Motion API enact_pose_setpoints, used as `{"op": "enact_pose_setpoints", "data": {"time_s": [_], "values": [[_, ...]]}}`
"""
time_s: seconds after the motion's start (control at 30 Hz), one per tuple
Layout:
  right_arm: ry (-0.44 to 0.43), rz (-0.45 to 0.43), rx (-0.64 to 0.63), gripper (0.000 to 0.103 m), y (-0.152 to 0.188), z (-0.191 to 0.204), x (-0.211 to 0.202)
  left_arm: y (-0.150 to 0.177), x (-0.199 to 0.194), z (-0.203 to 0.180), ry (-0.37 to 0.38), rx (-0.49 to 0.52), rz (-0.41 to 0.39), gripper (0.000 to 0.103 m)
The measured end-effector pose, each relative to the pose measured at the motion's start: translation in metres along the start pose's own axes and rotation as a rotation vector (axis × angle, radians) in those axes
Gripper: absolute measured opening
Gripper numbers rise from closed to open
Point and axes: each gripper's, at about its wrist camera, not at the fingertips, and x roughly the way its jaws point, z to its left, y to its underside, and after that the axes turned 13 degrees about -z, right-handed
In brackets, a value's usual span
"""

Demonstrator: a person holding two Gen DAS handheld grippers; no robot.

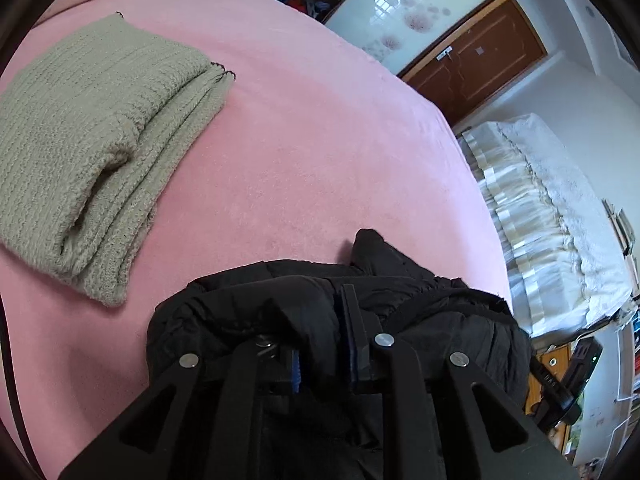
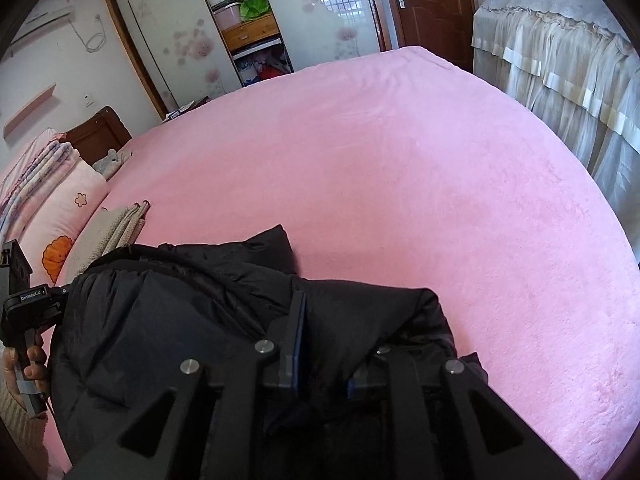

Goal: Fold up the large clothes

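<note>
A black padded jacket [image 1: 280, 312] lies bunched on a bed covered with a pink sheet [image 1: 320, 140], at the bed's near edge, close under both cameras. Both tongs are buried in its folds.

The left tongs [image 1: 324, 340] stand only a narrow way apart, with a fold of the jacket's black cloth running between the two blue-lined fingers [image 1: 352, 344]. The cloth fills the gap, but whether the pads press on it is hard to say. In the right wrist view the left tool shows at the left border, held by a hand [image 2: 24, 364] wrapped round its grip.

The right tongs [image 2: 320, 340] are likewise nearly closed. One blue-edged finger [image 2: 298, 320] stands up against the jacket [image 2: 180, 320], while the other is covered by cloth, which drapes over and between them; whether it is pinched cannot be told.

A folded beige knitted sweater [image 1: 92, 140] lies flat on the sheet toward the bed's left side, apart from the jacket. Pink pillows [image 2: 60, 216] are stacked at the head of the bed.
</note>
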Motion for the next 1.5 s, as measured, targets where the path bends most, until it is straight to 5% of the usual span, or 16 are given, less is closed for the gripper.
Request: {"op": "enact_pose_setpoints", "data": {"time_s": [0.17,0.3,0.43,0.53,0.67,0.83,1.03,1.2,1.3,1.5], "values": [[-0.063,0.003,0.12,0.024,-0.011,-0.015,-0.007,-0.004,-0.007,0.002,0.014,-0.016,0.015,0.023],[-0.088,-0.011,0.152,0.03,-0.022,-0.015,-0.02,-0.016,-0.027,-0.005,0.056,-0.025,-0.009,0.064],[-0.124,-0.037,0.214,0.049,-0.035,-0.018,-0.035,-0.029,-0.054,-0.012,0.003,-0.015,-0.133,0.094],[-0.103,-0.081,0.249,0.065,-0.043,-0.02,-0.047,-0.039,-0.067,-0.011,-0.034,-0.038,-0.165,0.095],[-0.076,-0.137,0.215,0.066,-0.051,-0.015,-0.065,-0.039,-0.077,-0.018,-0.113,0.016,-0.17,0.095],[0.032,-0.186,-0.061,0.066,-0.044,0.03,-0.083,-0.009,-0.081,-0.062,-0.157,0.286,-0.178,0.094],[-0.037,-0.143,-0.345,0.059,0.0,0.103,-0.069,0.055,-0.056,-0.121,-0.153,0.674,-0.135,0.094],[0.003,-0.092,-0.581,0.052,0.04,0.144,-0.032,0.077,-0.019,-0.141,-0.28,0.889,-0.146,0.094],[0.091,-0.066,-0.608,0.048,0.045,0.136,0.0,0.061,0.004,-0.127,-0.342,0.825,-0.126,0.094],[0.224,-0.045,-0.44,0.047,0.023,0.078,0.037,0.034,0.027,-0.097,-0.383,0.656,-0.108,0.094]]}}
